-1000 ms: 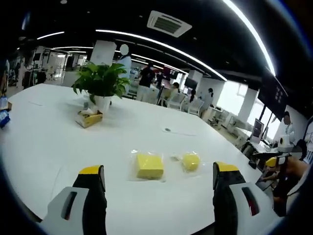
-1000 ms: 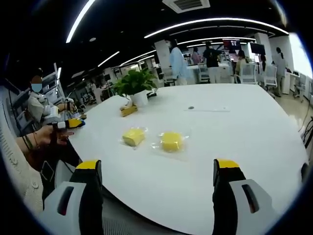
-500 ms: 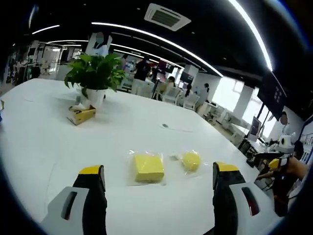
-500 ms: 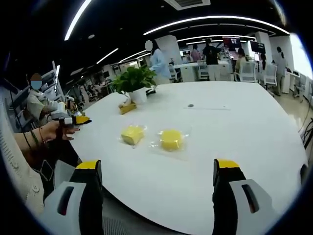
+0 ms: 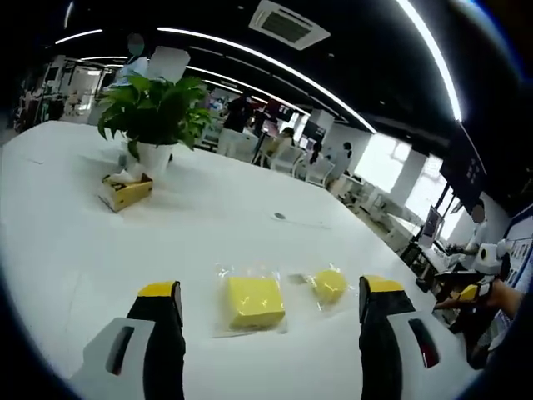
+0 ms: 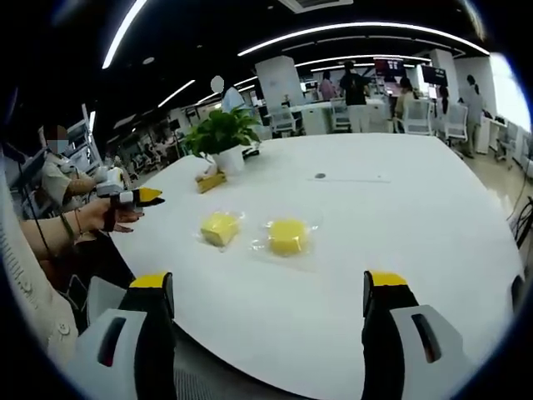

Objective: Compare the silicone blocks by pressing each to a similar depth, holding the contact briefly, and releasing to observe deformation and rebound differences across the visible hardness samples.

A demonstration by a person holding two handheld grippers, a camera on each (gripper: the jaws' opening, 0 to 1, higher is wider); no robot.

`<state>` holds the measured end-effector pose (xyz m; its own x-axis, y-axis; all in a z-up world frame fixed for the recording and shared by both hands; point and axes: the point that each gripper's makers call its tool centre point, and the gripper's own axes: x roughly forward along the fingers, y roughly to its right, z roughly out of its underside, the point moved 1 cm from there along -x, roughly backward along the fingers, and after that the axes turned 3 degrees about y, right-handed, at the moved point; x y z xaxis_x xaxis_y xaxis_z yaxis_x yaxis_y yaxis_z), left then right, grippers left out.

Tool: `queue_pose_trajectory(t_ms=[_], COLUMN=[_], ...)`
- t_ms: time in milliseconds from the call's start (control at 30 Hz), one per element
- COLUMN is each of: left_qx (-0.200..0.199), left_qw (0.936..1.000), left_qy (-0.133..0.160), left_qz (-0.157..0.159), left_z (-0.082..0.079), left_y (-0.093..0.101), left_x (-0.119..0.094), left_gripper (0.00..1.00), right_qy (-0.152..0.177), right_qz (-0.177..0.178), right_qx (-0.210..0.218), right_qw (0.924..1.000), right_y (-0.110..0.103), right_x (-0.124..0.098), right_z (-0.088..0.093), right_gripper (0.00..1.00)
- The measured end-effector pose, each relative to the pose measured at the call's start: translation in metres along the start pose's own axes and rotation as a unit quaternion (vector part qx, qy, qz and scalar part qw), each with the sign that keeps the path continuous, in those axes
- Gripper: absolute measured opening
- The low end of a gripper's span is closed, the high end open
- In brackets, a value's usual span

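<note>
Both tongs hovered open above the tabletop, gripping nothing.

The left tongs (image 5: pixel 264 302) held their yellow-tipped jaws wide apart and level, clear of the surface. The right tongs (image 6: pixel 268 293) were spread just as wide, also touching nothing. In the right gripper view, the person's left hand (image 6: pixel 107 214) and sleeve reached in from the left, holding the left tongs out over the tabletop's edge.

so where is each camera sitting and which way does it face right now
Left gripper view: rides the left gripper, looking across the white table at the square yellow block and rounder yellow block; its open jaws show.
Right gripper view: rides the right gripper, facing the same table from another side; its open jaws, a sleeve and a hand show.
Shared: both blocks, potted plant, yellow box.
</note>
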<state>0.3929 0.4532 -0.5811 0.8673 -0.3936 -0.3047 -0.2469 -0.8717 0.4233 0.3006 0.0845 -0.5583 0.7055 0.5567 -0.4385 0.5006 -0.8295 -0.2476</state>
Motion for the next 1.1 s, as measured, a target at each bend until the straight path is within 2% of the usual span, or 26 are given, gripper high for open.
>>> queue_pose_trajectory(t_ms=[267,533,900,1100], left_qx=[0.001,-0.054,-0.094,-0.100], left_qw=[0.9996,0.9978,0.9946,0.9936], left_qy=[-0.025,-0.032,-0.041,-0.049], left_qz=[0.013,0.022,0.019,0.019], left_z=[0.007,0.014,0.026,0.034], left_y=[0.000,-0.010,-0.028,-0.044], left_x=[0.021,0.039,0.060,0.076], left_gripper=[0.85,0.82,0.81,0.80], right_qy=[-0.007,-0.015,-0.030,-0.037], right_qz=[0.008,0.015,0.024,0.029], right_qx=[0.002,0.002,0.007,0.008], right_qw=[0.9999,0.9998,0.9992,0.9988], right_y=[0.003,0.008,0.013,0.016], right_x=[0.005,0.011,0.015,0.019], right_z=[0.000,0.001,0.007,0.006], right_gripper=[0.88,0.88,0.87,0.87])
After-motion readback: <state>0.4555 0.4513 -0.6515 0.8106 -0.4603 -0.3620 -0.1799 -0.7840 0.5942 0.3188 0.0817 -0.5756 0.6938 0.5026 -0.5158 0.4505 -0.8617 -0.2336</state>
